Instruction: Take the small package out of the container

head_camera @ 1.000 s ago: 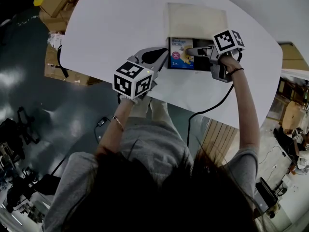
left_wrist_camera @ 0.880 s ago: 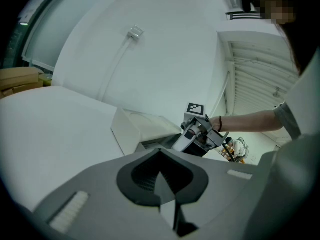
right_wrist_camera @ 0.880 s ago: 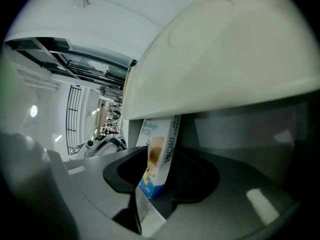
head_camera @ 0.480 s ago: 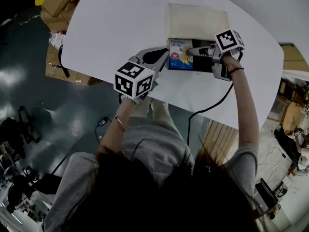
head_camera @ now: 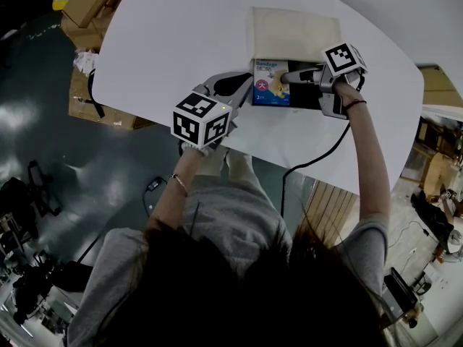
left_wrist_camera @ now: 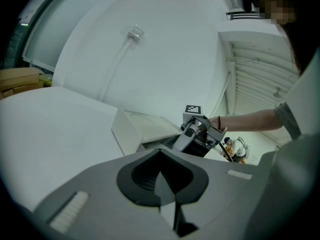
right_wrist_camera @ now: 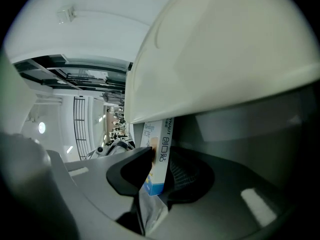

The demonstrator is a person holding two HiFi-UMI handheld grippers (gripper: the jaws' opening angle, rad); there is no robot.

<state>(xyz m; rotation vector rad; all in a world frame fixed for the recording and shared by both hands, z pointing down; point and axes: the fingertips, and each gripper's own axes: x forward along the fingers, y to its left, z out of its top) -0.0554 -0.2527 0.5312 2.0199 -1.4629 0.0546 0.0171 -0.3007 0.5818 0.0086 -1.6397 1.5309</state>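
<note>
At the container [head_camera: 295, 31], package [head_camera: 269, 85] gripped.
The right gripper [head_camera: 286, 76] had just closed onto it; the left gripper [head_camera: 244, 87] had its jaws together.

Premises: workshop or lab-type room. Evidence: large white counter [head_camera: 181, 42], stacked cardboard boxes [head_camera: 90, 6] on glossy grey floor [head_camera: 43, 121], trailing black cable [head_camera: 312, 163].
</note>
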